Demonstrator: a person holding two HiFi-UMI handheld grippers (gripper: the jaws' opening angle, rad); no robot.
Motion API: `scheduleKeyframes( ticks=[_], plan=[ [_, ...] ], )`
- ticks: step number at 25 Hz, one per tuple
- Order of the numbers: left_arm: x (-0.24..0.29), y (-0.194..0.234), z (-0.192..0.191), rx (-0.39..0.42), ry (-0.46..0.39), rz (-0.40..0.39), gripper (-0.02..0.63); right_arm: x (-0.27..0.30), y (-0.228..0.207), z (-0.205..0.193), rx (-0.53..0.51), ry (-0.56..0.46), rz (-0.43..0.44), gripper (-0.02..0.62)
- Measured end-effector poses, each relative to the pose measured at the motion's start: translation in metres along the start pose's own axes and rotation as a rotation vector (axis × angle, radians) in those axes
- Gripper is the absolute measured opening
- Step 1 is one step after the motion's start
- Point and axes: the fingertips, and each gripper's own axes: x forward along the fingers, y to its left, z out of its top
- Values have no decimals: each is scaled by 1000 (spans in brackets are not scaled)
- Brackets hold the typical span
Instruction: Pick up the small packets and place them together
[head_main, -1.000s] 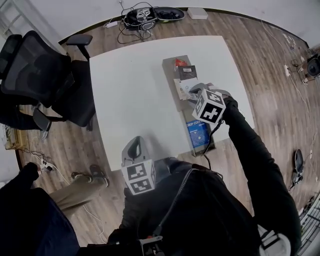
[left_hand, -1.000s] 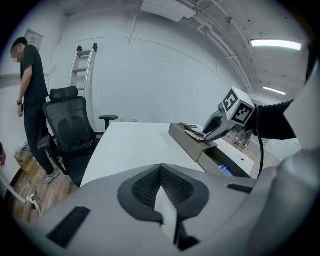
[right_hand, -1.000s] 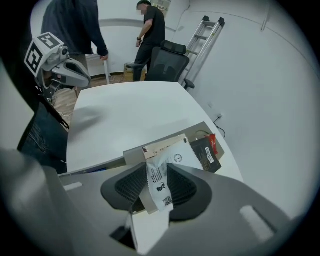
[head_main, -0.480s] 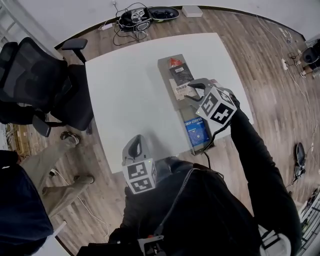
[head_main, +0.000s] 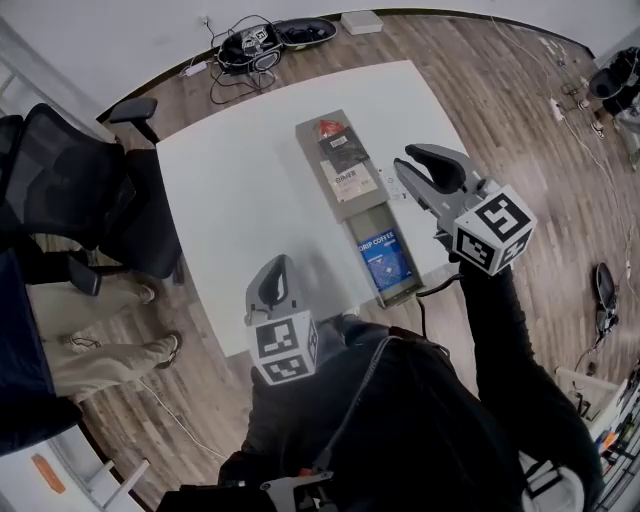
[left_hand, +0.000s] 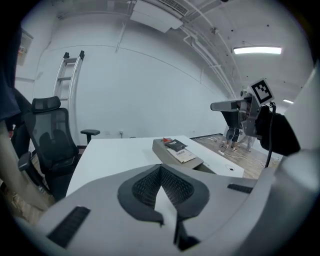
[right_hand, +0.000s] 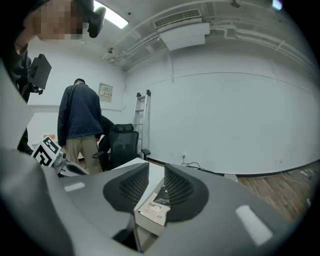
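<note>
A long grey tray (head_main: 318, 166) lies on the white table (head_main: 240, 190). In it, from the far end, are a red packet (head_main: 325, 128), a black packet (head_main: 346, 153) and a white packet (head_main: 356, 184) lying close together. A blue drip-coffee packet (head_main: 386, 262) lies at the near end. My right gripper (head_main: 405, 160) hangs high above the table, right of the tray. It is open, its jaws have just been closing, and nothing is between them (right_hand: 156, 169). My left gripper (head_main: 277, 264) is shut and empty over the near table edge (left_hand: 161, 170).
A black office chair (head_main: 85, 185) stands left of the table, and a person (head_main: 45, 330) stands further to the left. Cables and gear (head_main: 255, 40) lie on the wooden floor beyond the far edge. A ladder (left_hand: 69, 75) leans on the back wall.
My right gripper has risen from just over the tray's white packet, swung right and rolled, carrying nothing. The left gripper rose a little. The person at the left has walked.
</note>
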Motion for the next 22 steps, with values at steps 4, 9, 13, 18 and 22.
scheduleKeyframes(
  ticks=[4,9,13,18,22],
  plan=[
    [4,-18,30,26,-59,-44,-2,-13,-2,-5,49,-32,-68,66],
    [6,-35,42,35,-81,-80,-2,-17,-10,-40,92,57,-73,86],
    [8,-44,39,34,-76,-91,-2,-23,-22,-63,116,107,-93,97],
    [9,-44,38,24,-73,-80,-2,-11,-55,-133,175,280,-125,172],
    [9,-37,35,17,-63,-52,-2,5,-83,-203,218,466,-143,196]
  ],
)
